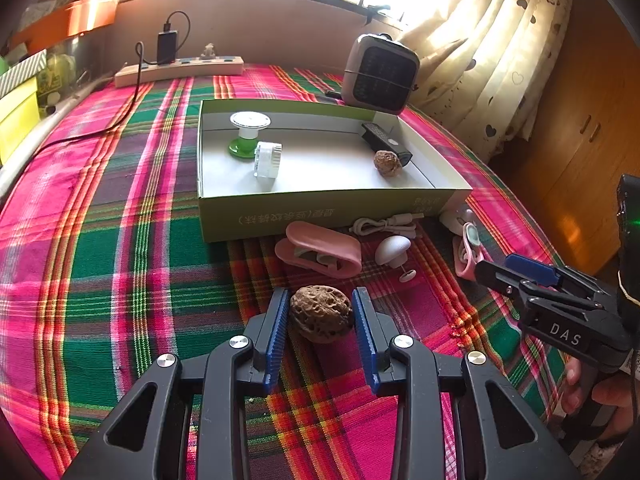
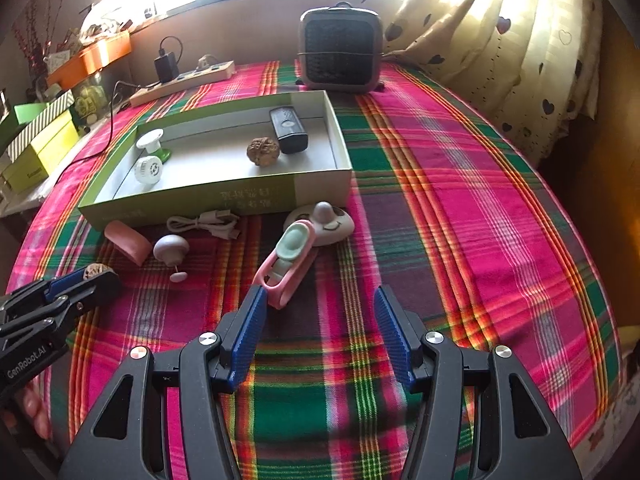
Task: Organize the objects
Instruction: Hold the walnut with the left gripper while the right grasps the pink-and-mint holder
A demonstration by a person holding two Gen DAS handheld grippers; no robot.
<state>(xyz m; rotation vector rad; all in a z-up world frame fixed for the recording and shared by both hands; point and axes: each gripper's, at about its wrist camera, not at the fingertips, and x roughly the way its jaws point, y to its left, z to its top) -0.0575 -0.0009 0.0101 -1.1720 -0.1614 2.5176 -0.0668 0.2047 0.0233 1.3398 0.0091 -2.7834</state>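
My left gripper [image 1: 320, 296] is shut on a brown walnut [image 1: 322, 314], its blue pads against both sides, low over the plaid cloth; the walnut [image 2: 96, 271] also shows at its tips in the right wrist view. Beyond stands a shallow green-sided box [image 1: 320, 204] holding a second walnut [image 1: 387, 163], a black device [image 1: 386, 142], a white-and-green spool [image 1: 248, 132] and a white round cap [image 1: 268, 159]. My right gripper [image 2: 320, 292] is open with only cloth between its fingers. A pink clip with a mint pad [image 2: 286, 264] lies just past its left fingertip.
In front of the box lie a pink case [image 1: 320, 250], a white mushroom-shaped piece [image 1: 392, 250], a coiled white cable [image 1: 384, 225] and a white face-shaped object [image 2: 324, 222]. A small heater [image 2: 340, 52] and a power strip [image 2: 184, 80] stand at the back. Curtains hang right.
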